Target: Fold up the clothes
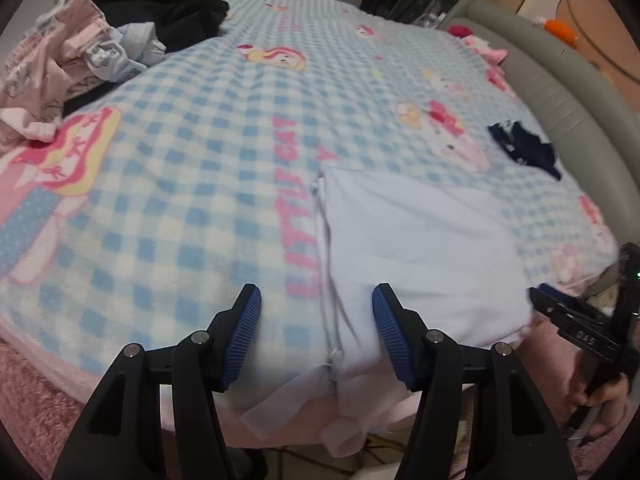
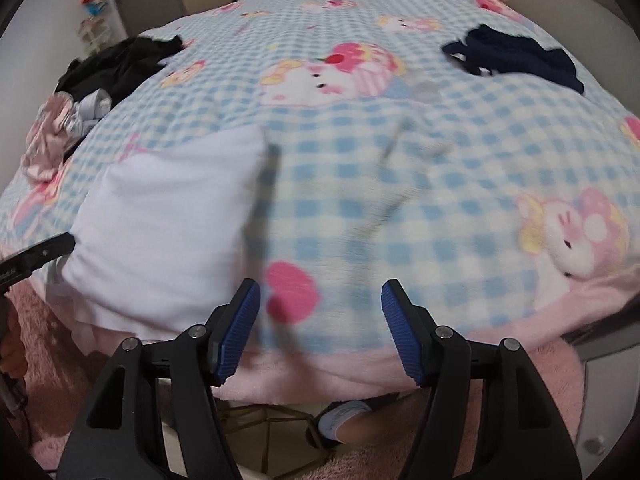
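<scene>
White folded garment [image 1: 420,248], left wrist view: lies flat on the blue-and-white checked blanket [image 1: 192,184] at lower centre-right of the frame, its near end at the bed's front edge. Long axis runs from the bottom of the frame up toward the centre; a zipper edge [image 1: 326,264] follows its left side. Left tool [image 1: 317,304]: jaws spread, nothing pinched; they straddle the zipper edge, contact with the cloth unclear. Right tool [image 1: 560,312] at the right edge, beside the garment's right side. Dark navy item [image 1: 528,152] upper right; heap of clothes [image 1: 100,40] upper left.

Right wrist view: same garment [image 2: 168,232] at centre-left, long axis running up-frame and tilted right. Right tool [image 2: 320,302]: jaws spread, empty, over bare blanket [image 2: 400,160] right of the garment. Left tool [image 2: 40,256] at the left edge, just beside the garment.
</scene>
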Available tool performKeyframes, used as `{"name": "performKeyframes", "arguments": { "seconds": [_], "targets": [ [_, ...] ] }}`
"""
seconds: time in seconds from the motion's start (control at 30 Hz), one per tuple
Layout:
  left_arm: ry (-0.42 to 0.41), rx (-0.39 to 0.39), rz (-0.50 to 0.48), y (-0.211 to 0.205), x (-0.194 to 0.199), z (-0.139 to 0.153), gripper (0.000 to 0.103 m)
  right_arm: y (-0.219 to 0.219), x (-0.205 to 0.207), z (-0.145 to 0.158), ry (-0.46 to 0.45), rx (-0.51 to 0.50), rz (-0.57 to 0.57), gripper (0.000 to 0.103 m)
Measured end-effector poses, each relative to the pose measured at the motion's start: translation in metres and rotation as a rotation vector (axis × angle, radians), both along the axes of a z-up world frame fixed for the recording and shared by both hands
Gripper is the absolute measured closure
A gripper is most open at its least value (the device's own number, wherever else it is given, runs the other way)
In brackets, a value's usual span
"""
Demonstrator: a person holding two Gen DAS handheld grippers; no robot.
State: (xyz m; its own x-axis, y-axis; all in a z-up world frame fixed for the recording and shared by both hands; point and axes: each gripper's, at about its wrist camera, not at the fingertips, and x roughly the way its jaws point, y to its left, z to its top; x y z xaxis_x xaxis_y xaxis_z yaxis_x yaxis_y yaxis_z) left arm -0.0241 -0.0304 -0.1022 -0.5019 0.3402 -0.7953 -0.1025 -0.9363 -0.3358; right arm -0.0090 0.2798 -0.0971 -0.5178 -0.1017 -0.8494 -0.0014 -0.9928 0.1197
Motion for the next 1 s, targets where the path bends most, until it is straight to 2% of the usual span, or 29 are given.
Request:
{"name": "performKeyframes", "arguments": {
  "seconds": [0.17, 0.23, 0.33, 0.47, 0.63, 0.7, 0.77, 0.87, 1.0],
  "targets": [
    [-0.018, 0.184, -0.068, 0.006, -0.013, 0.001, 0.043, 0.000, -0.012, 0.014, 0.022, -0.180, 0.045, 0.039],
    [-0.038, 0.215, -0.090, 0.012, -0.020, -0.001, 0.043, -0.008, -0.019, 0.014, 0.016, -0.214, 0.069, 0.039],
    [-0.074, 0.213, -0.100, 0.023, -0.031, -0.012, 0.043, -0.019, -0.029, 0.006, -0.013, -0.216, 0.087, 0.039],
    [-0.112, 0.289, -0.103, 0.022, -0.036, -0.025, 0.040, -0.028, -0.036, -0.011, -0.049, -0.195, 0.091, 0.039],
    [-0.121, 0.320, -0.102, 0.023, -0.039, -0.036, 0.037, -0.026, -0.042, -0.021, -0.076, -0.246, 0.094, 0.038],
    [-0.127, 0.333, -0.109, 0.025, -0.040, -0.039, 0.028, -0.024, -0.044, -0.024, -0.087, -0.270, 0.094, 0.038],
    [-0.125, 0.327, -0.119, 0.030, -0.041, -0.041, 0.025, -0.024, -0.048, -0.027, -0.102, -0.303, 0.106, 0.037],
    [-0.108, 0.311, -0.126, 0.035, -0.039, -0.042, 0.031, -0.028, -0.051, -0.030, -0.115, -0.319, 0.131, 0.036],
    [-0.090, 0.347, -0.108, 0.031, -0.037, -0.043, 0.037, -0.030, -0.055, -0.035, -0.127, -0.337, 0.131, 0.032]
  ]
}}
